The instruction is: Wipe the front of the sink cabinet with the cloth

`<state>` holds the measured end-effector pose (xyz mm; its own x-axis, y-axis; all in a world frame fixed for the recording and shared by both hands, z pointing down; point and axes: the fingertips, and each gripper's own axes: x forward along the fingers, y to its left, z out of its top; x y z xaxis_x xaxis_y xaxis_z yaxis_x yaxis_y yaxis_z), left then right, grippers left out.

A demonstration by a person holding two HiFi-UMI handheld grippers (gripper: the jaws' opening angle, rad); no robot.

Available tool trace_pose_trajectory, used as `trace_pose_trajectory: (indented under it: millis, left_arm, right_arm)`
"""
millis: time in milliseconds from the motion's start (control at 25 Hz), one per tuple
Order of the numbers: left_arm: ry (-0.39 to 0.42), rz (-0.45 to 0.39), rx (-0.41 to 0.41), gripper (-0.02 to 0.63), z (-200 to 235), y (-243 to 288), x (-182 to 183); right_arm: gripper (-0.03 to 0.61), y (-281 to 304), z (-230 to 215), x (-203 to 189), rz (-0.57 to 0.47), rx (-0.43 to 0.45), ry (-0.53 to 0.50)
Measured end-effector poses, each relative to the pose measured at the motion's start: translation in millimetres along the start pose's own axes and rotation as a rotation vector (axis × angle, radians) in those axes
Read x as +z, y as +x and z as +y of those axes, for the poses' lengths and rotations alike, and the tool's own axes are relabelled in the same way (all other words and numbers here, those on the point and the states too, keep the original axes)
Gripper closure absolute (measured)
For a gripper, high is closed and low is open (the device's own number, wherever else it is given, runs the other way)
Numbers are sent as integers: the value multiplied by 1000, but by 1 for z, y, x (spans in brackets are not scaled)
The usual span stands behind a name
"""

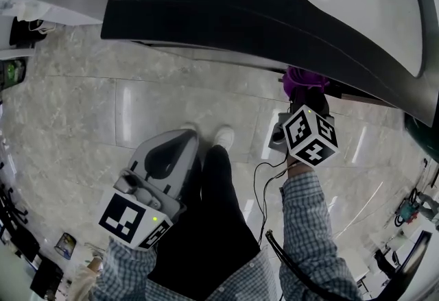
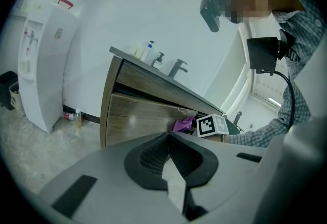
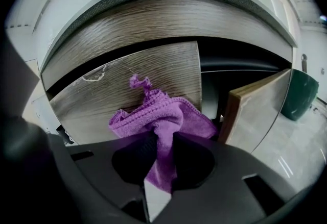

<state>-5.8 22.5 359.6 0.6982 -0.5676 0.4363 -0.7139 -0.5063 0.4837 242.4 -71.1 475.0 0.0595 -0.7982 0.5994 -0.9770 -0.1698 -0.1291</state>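
Currently right gripper (image 3: 159,135) is clenching the purple cloth (image 3: 166,116) at the wooden cabinet front (image 3: 127,80); left gripper (image 2: 168,135) is hanging clenched, empty, well apart, near left.

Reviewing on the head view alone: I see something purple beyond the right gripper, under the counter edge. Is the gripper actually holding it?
Observer: Yes. The right gripper view shows the right gripper with its jaws closed on a purple cloth, which bunches out ahead of them.
Operator: What is it facing?
Observer: The wood-grain cabinet front, directly behind the cloth. Whether they touch can't be confirmed.
Operator: Is anything open down there?
Observer: A cabinet door to the right of the cloth stands ajar, and the space behind it is dark.
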Motion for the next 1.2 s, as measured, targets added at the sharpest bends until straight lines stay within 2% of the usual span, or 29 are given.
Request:
trace_pose_trajectory:
  millis: [720, 1200]
  left_arm:
    - [-39, -37, 65, 603, 35, -30, -4]
    - [-76, -85, 140, 603, 67, -62, -4]
  right_arm:
    - [505, 3, 86, -11, 27, 138, -67]
    - [505, 8, 150, -22, 61, 227, -112]
